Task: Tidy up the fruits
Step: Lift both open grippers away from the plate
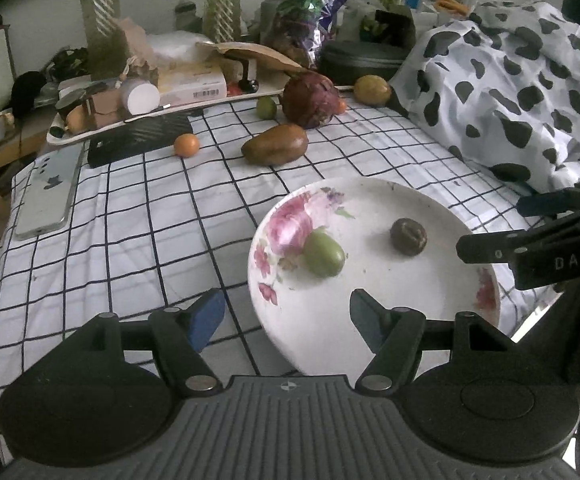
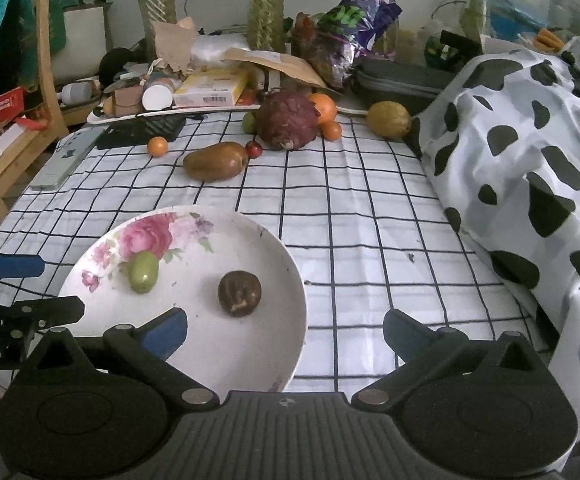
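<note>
L gripper (image 1: 288, 314): jaws spread wide, nothing btwn them. Its L pad hangs over the checked cloth (image 1: 138, 216), R pad over the near rim of the floral plate (image 1: 374, 200). No contact w/ any fruit.

R gripper (image 2: 286, 330): also spread wide, empty. L pad sits over the plate's near edge, R pad over bare cloth to the plate's right. In the L wrist view the R gripper comes in from the right edge, fingers reaching over the plate rim beside the dark fruit; can't tell if touching the rim.

On the plate: green fruit (image 2: 143, 272) next to the pink rose print, and a dark brown wrinkled fruit (image 2: 239, 293) nearer the middle. The two lie apart.

Further back on the cloth, well apart from the plate: brown mango (image 2: 215, 161) on its side, small red fruit (image 2: 254, 149) just beside its right end, small orange (image 2: 157, 146) to its left. Behind them a big reddish-purple fruit (image 2: 288, 120), w/ an orange (image 2: 324, 107) and a smaller orange one (image 2: 332, 129) touching its right side, a green fruit partly hidden at its left. Yellow-green fruit (image 2: 389, 119) sits farther right, against the spotted blanket (image 2: 530, 140).

Back edge: cluttered tray (image 2: 130, 114) w/ boxes and a white jar, dark wallet (image 2: 142, 130) in front of it, phone (image 2: 66, 158) on the cloth's left. Nothing lies btwn the plate and the loose fruit.
</note>
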`<move>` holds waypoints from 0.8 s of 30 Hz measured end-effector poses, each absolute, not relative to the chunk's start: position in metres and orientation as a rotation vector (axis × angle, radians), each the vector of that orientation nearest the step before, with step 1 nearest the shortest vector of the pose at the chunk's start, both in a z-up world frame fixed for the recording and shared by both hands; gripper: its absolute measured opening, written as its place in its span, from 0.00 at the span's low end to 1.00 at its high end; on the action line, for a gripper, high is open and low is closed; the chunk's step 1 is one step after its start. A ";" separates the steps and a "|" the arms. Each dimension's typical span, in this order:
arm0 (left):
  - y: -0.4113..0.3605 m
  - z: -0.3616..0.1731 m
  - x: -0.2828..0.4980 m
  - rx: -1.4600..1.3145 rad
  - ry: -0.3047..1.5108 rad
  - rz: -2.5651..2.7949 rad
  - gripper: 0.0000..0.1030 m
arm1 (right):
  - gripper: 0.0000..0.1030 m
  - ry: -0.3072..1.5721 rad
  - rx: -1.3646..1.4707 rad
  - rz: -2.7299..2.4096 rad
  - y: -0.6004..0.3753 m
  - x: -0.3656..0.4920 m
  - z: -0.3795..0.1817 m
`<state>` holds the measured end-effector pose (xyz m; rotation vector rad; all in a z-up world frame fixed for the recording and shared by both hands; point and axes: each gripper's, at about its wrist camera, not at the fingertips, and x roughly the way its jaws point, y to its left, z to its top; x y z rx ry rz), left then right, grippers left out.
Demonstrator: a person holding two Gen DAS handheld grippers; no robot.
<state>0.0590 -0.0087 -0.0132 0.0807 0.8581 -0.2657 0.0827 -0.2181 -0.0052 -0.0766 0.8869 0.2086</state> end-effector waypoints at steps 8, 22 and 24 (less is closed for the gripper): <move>-0.011 -0.005 0.049 0.076 0.845 -0.264 0.66 | 1.00 0.885 -0.073 0.201 -0.219 0.069 -0.004; -0.013 -0.004 0.050 0.067 0.840 -0.270 0.66 | 1.00 0.886 -0.075 0.192 -0.222 0.067 -0.005; -0.012 -0.005 0.051 0.061 0.840 -0.273 0.66 | 1.00 0.887 -0.076 0.192 -0.222 0.067 -0.006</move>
